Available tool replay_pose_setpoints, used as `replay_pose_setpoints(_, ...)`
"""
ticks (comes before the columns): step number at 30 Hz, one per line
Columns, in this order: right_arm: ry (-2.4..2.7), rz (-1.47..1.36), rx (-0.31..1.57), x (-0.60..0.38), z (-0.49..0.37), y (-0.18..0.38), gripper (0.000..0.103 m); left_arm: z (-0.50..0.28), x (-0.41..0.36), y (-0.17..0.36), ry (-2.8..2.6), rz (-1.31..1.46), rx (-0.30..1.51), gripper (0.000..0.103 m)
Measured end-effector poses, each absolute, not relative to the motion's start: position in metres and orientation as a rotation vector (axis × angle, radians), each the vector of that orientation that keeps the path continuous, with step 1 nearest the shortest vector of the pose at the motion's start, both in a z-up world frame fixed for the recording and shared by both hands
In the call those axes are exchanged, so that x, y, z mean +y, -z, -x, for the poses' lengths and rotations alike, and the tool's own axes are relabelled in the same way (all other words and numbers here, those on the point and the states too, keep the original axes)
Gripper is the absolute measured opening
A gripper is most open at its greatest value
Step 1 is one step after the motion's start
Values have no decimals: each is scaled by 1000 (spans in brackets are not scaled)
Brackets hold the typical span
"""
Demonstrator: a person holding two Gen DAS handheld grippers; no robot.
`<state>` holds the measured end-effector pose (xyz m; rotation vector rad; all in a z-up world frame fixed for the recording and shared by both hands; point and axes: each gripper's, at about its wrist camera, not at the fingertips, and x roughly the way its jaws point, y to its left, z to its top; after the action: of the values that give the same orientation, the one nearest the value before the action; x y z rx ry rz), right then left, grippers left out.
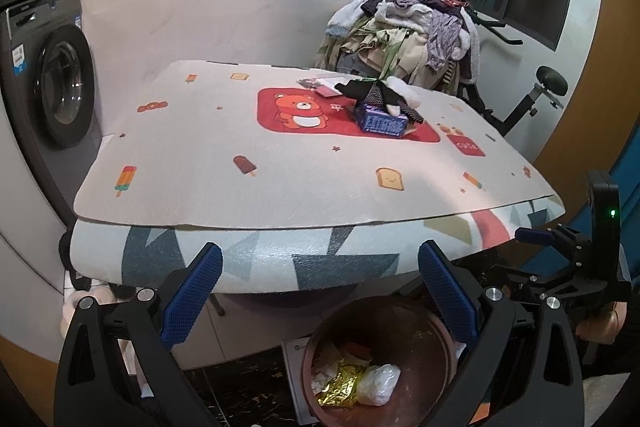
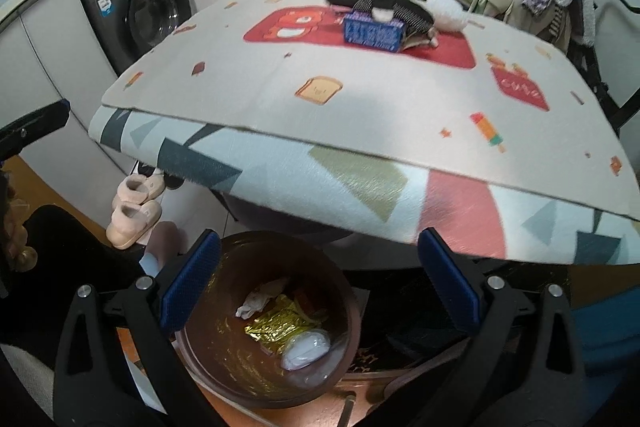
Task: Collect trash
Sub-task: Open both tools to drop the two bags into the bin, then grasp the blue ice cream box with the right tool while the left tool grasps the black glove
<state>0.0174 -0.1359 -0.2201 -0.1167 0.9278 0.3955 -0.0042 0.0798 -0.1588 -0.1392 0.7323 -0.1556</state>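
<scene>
A brown trash bin (image 1: 432,339) stands on the floor below the table's front edge; it also shows in the right wrist view (image 2: 224,367). Inside lie a gold foil wrapper (image 1: 340,385), a white plastic bag (image 1: 380,383) and crumpled paper (image 2: 256,301). My left gripper (image 1: 320,291) is open and empty, above and just left of the bin. My right gripper (image 2: 320,279) is open and empty above the bin; it shows at the right edge of the left wrist view (image 1: 568,247).
The table (image 1: 240,155) has a cartoon mat, a blue tissue box (image 1: 380,123) and dark socks (image 1: 376,93) at its far side. A washing machine (image 1: 52,75) stands left, a clothes pile (image 1: 408,31) behind. Pink slippers (image 2: 134,211) lie on the floor.
</scene>
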Motion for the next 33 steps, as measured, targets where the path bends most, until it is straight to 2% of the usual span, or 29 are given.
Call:
replay_pose_setpoints(13, -296, -2, 863, -194, -80, 198, 97, -56, 55, 163, 245, 213, 822, 96)
replay_pose_setpoints(21, -223, -65, 851, -216, -146, 205, 97, -144, 47, 145, 321, 304, 831, 74)
replay_pose_setpoints(24, -204, -75, 847, -222, -166, 208, 97, -177, 33, 143, 358, 290, 835, 61)
replay_pose_setpoints(28, -200, -90, 837, -231, -187, 213, 97, -224, -4, 152, 442, 225, 867, 44)
replay_pose_setpoints(33, -194, -124, 832, -247, -203, 218, 97, -282, -44, 171, 488, 206, 915, 32)
